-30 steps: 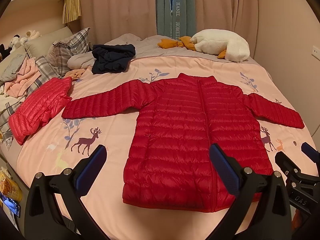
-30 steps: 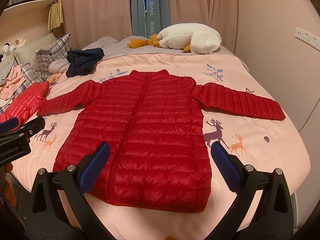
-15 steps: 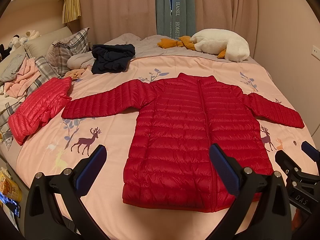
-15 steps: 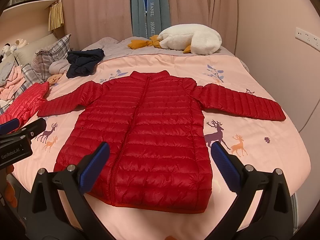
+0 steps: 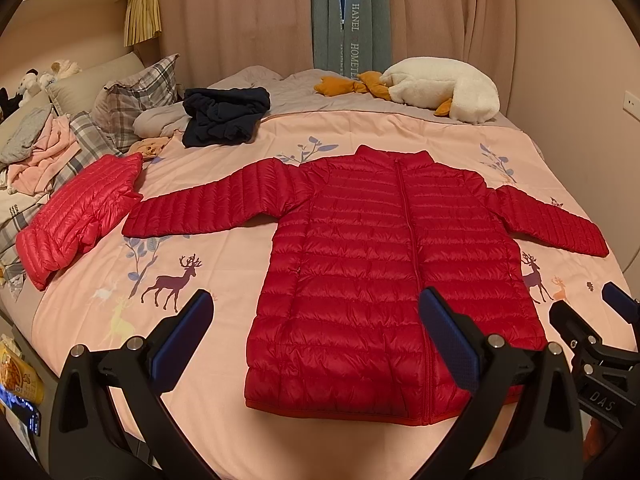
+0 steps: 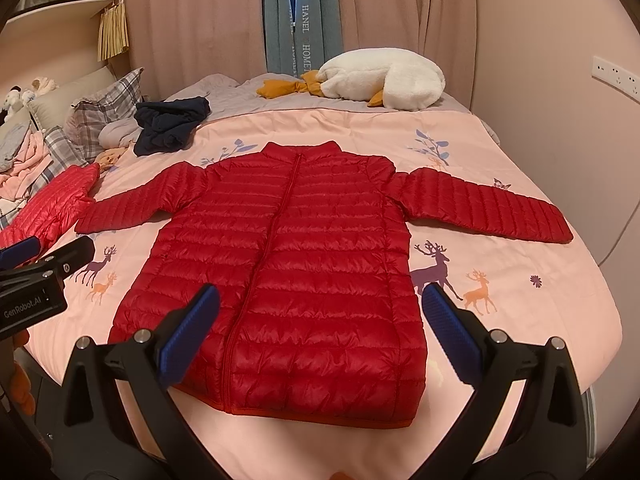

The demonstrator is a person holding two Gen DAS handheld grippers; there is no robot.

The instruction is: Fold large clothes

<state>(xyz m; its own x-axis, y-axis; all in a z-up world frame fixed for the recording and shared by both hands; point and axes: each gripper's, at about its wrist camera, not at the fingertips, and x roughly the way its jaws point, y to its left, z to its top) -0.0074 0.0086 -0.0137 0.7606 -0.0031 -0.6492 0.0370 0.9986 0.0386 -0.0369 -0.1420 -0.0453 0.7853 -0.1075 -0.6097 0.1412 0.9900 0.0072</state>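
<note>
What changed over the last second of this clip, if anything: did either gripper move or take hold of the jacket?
Nothing visibly changed. The red down jacket still lies flat, zipped, sleeves spread on the pink bedspread. The left gripper and right gripper stay open above its hem, holding nothing.

A big red jacket (image 5: 384, 276) lies flat on the pink bed (image 5: 224, 360), arms spread wide; the left gripper (image 5: 316, 336) hangs above its bottom edge, jaws wide apart and holding nothing.
</note>
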